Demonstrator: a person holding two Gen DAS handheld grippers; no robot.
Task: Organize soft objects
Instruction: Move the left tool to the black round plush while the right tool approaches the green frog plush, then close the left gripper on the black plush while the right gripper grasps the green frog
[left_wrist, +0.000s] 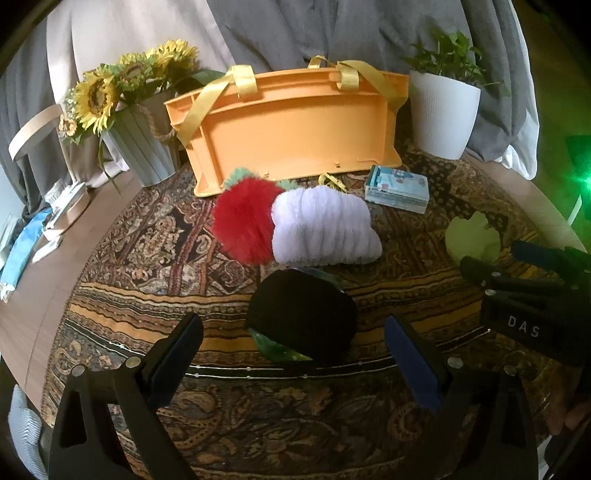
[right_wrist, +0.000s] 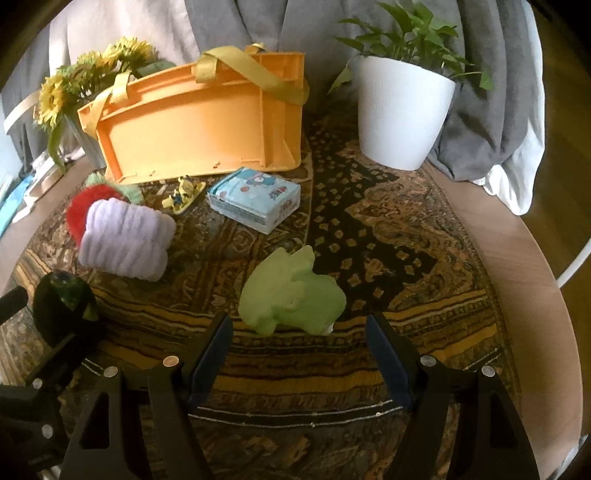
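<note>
A wooden table (right_wrist: 517, 236) is covered by a patterned cloth (right_wrist: 388, 236), with grey curtains (right_wrist: 491, 122) hung behind. An orange basket (right_wrist: 192, 125) is set at the far edge between sunflowers (left_wrist: 99, 96) and a potted plant (right_wrist: 402, 107). The left gripper (left_wrist: 293, 354) is spread, empty, near a black soft object (left_wrist: 301, 314); the right gripper (right_wrist: 299, 354) is likewise spread near a green plush (right_wrist: 291, 291).

Beside the smooth matt plastic crate (left_wrist: 295, 133): a fluffy red pompom (left_wrist: 243, 225), ribbed plush lilac cloth (left_wrist: 325, 230), woven patterned tablecloth (left_wrist: 147, 258).
</note>
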